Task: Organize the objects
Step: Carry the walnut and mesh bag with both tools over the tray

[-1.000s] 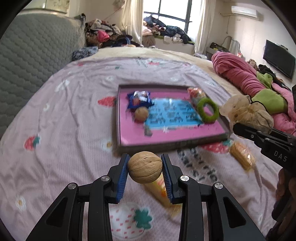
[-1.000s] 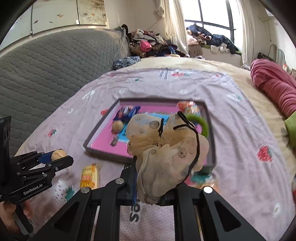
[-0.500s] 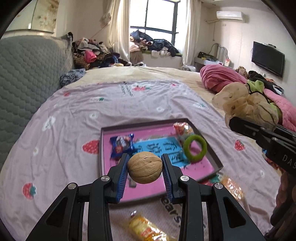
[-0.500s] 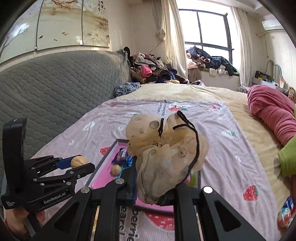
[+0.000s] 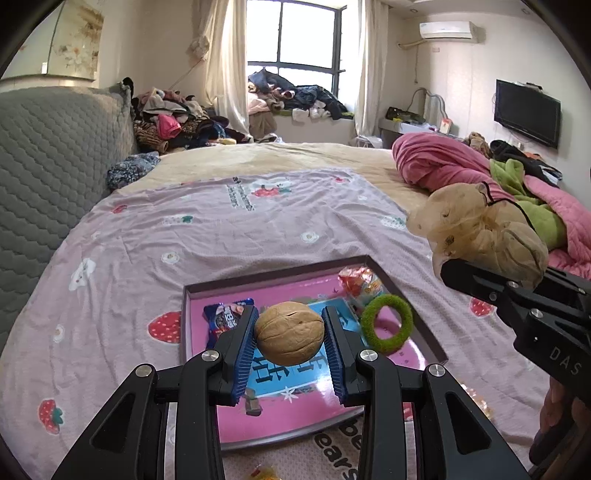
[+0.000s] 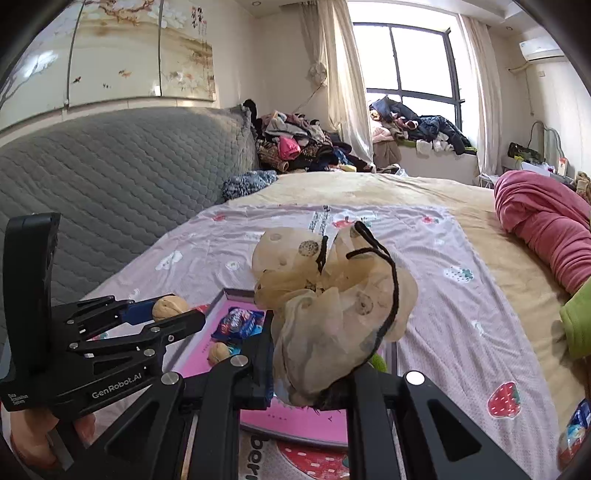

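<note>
Left claw [image 5: 289, 334] pinched a walnut [image 5: 289, 332], right claw [image 6: 310, 373] a scrunchie [image 6: 332, 310], both above the tray [image 5: 406, 295], likely for drop-off.

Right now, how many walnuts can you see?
2. One walnut is clamped in the left gripper, above the tray. The other walnut lies in the tray beside the blue packet. More may be hidden.

The work surface is a bed covered by a lilac strawberry-print sheet [image 5: 229, 236]. A grey quilted headboard [image 6: 122, 173] stands along the left side. A rolled pink blanket [image 5: 439, 166] lies at the right. Piled clothes [image 6: 295, 144] occupy the far corner beside the curtained window [image 5: 306, 37]. A television [image 5: 527, 112] and an air conditioner [image 5: 446, 30] are wall-mounted.
</note>
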A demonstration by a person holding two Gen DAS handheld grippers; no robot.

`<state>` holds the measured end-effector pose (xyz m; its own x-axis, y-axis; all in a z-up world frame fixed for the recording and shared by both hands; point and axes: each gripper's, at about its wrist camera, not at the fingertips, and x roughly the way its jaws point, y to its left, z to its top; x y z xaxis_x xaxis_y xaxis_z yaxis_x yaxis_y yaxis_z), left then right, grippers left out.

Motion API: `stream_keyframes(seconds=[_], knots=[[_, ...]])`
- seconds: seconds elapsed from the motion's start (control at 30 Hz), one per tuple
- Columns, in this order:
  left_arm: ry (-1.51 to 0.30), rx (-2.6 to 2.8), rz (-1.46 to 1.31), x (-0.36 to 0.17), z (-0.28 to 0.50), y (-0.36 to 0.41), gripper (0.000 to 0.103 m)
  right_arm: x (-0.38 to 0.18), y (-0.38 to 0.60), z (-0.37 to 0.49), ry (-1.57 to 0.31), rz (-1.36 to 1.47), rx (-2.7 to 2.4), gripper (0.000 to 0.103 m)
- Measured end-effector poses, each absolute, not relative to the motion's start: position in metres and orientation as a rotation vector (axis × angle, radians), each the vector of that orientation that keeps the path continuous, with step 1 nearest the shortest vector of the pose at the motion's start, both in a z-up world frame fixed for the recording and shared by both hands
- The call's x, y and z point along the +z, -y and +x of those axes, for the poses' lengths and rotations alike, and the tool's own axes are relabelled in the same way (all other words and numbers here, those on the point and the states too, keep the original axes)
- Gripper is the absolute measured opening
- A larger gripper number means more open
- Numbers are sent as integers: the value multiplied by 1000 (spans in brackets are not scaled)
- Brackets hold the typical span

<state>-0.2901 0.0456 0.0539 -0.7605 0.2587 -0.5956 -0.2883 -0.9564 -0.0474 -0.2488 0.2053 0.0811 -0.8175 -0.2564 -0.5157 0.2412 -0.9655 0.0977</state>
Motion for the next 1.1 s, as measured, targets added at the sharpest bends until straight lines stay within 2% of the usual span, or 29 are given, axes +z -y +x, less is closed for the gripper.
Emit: stream_keyframes(seconds=[1.1], knots=[[-9,2699,-1081,-2,-324,-18,36,44,-197,-271,22,902,-2709,15]])
